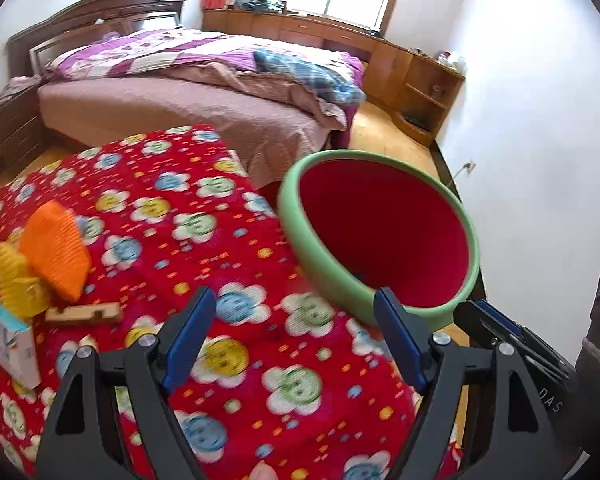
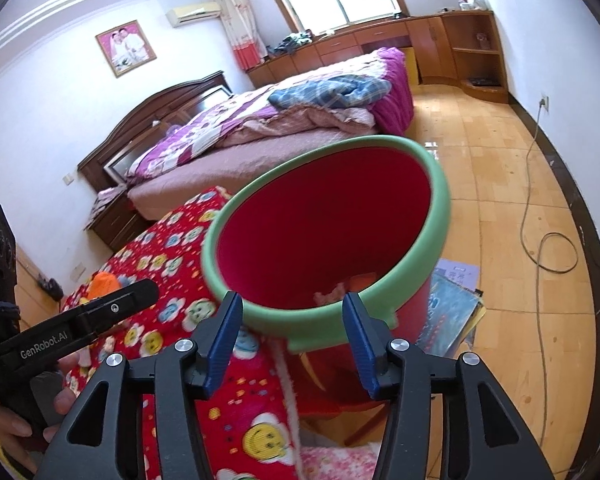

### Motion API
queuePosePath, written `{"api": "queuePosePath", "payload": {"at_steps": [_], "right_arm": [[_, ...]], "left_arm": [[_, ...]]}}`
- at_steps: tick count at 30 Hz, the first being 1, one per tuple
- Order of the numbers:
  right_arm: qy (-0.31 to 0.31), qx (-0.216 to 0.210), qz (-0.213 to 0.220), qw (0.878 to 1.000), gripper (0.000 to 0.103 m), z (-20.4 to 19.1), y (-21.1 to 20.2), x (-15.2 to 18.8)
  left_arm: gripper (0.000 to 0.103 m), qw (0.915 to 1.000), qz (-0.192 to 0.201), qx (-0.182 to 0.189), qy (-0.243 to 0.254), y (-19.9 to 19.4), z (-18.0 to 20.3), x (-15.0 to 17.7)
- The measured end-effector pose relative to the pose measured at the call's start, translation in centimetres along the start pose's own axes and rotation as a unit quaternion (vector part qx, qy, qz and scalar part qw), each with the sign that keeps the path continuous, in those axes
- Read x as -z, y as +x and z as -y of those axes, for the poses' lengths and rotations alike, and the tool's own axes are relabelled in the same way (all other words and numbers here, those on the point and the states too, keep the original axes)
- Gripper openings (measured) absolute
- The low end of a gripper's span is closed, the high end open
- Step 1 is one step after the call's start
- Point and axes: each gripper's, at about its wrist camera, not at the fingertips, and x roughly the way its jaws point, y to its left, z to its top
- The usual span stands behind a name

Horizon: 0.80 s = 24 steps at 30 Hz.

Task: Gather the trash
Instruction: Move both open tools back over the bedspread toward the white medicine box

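Left wrist view: left gripper (image 1: 296, 308) spread wide, nothing between its pads, above the red flowered blanket (image 1: 188, 248); green-rimmed red bin (image 1: 324, 256) at two o'clock, orange crumpled piece (image 1: 56, 252) at nine

Right wrist view: right gripper (image 2: 294, 320) parted, empty, bin rim (image 2: 268, 314) just beyond at twelve; scraps (image 2: 340, 290) lie inside

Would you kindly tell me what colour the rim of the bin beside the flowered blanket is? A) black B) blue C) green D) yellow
C: the bin has a pale green rim around a red inside, seen in both wrist views, standing next to the red flowered blanket.
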Motion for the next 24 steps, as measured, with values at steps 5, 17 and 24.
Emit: {"api": "queuePosePath", "payload": {"at_steps": [5, 17, 24], "right_arm": [[-0.020, -0.011, -0.015, 1.000, 0.055, -1.9, 0.2, 0.8], [-0.050, -0.046, -0.048, 0.997, 0.056, -6.1, 0.9, 2.9], [-0.062, -0.051, -0.059, 0.995, 0.056, -7.7, 1.5, 3.6]], "left_arm": [[0.081, 0.9995, 0.002, -0.021, -0.024, -1.5, -2.3, 1.1], [0.081, 0.9948, 0.005, -0.073, -0.071, -4.2, -7.5, 3.0], [0.081, 0.9905, -0.017, -0.101, -0.092, -3.0, -10.2, 3.7]]}}
